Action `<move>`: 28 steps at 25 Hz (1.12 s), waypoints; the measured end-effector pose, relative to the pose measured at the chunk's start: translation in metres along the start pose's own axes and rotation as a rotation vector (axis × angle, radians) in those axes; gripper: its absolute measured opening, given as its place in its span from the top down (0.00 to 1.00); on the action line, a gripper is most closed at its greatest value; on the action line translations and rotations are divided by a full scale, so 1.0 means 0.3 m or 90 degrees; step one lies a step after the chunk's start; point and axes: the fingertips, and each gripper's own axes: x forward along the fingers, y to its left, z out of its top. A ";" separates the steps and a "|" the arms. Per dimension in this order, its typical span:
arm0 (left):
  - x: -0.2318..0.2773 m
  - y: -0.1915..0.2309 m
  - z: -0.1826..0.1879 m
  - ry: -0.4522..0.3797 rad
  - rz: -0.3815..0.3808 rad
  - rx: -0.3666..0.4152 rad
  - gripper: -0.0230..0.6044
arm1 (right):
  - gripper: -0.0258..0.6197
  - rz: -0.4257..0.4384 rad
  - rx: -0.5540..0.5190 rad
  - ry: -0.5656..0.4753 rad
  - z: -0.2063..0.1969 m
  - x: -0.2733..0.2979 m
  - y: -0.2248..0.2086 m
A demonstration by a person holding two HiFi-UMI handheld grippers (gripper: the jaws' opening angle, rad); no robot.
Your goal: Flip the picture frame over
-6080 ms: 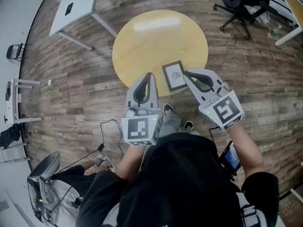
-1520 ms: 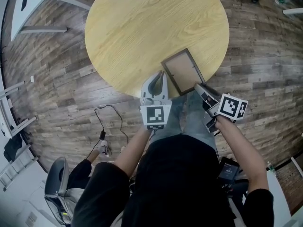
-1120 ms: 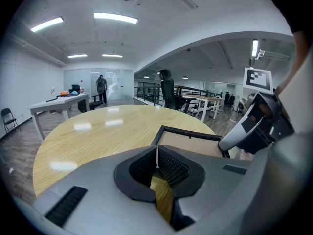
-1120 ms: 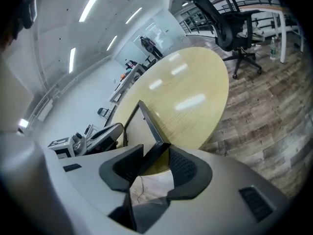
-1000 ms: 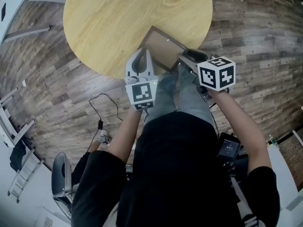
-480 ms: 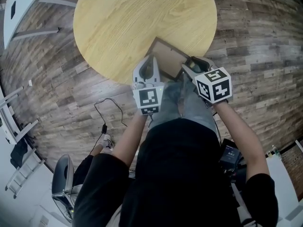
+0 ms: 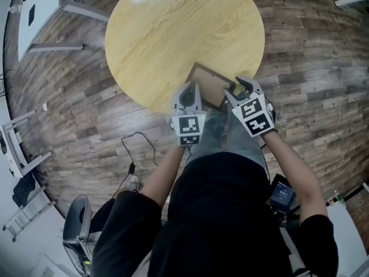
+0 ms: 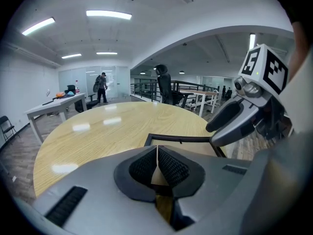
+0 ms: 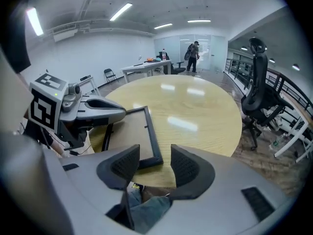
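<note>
1. as our forearms reach out over our jeans (image 7: 230,137), each hand carries a gripper with its marker cube turned up to us.
2. the left gripper (image 8: 157,150) has its jaws closed pad against pad, and we see nothing caught between them.
3. the right gripper (image 9: 155,156) has just been opening its jaws, and they now stand wide. the near corner of the picture frame (image 9: 128,131) shows in the gap, but neither pad presses on it.
4. the frame lies flat at the near edge of the round wooden table (image 7: 173,33), with its plain brown backing up and its dark rim all round. the left gripper's tip sits at its left side and the right gripper's tip at its right side.
5. beyond and around the table runs a dark plank floor (image 7: 311,51), with a black cable (image 7: 132,167) lying on it at our left.
6. farther off we see a white desk (image 7: 40,7) and a black office chair (image 9: 258,89), and a person (image 8: 101,84) stands far across the room.
</note>
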 end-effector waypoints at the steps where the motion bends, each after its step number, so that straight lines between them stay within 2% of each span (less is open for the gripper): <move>1: 0.003 0.002 0.002 0.002 -0.004 -0.003 0.93 | 0.65 -0.004 -0.001 -0.007 0.021 -0.007 -0.013; 5: -0.026 0.027 0.002 0.012 -0.007 -0.063 0.93 | 0.65 -0.011 0.002 -0.035 0.104 -0.057 -0.031; 7: -0.043 0.060 0.050 -0.010 0.002 -0.076 0.93 | 0.65 -0.017 -0.017 -0.058 0.170 -0.080 -0.041; 12: -0.111 0.143 0.296 -0.114 0.016 -0.076 0.93 | 0.67 -0.030 -0.031 -0.190 0.420 -0.197 -0.063; 18: -0.322 0.180 0.648 -0.230 0.033 -0.070 0.93 | 0.83 -0.068 -0.069 -0.329 0.707 -0.481 -0.020; 21: -0.413 0.184 0.789 -0.278 0.035 -0.064 0.93 | 0.89 -0.063 -0.083 -0.396 0.830 -0.591 0.023; 24: -0.488 0.167 0.884 -0.307 0.034 -0.053 0.93 | 0.92 -0.040 -0.091 -0.437 0.885 -0.665 0.072; 28: -0.543 0.157 0.932 -0.298 0.035 -0.052 0.93 | 0.93 -0.004 -0.090 -0.471 0.915 -0.723 0.135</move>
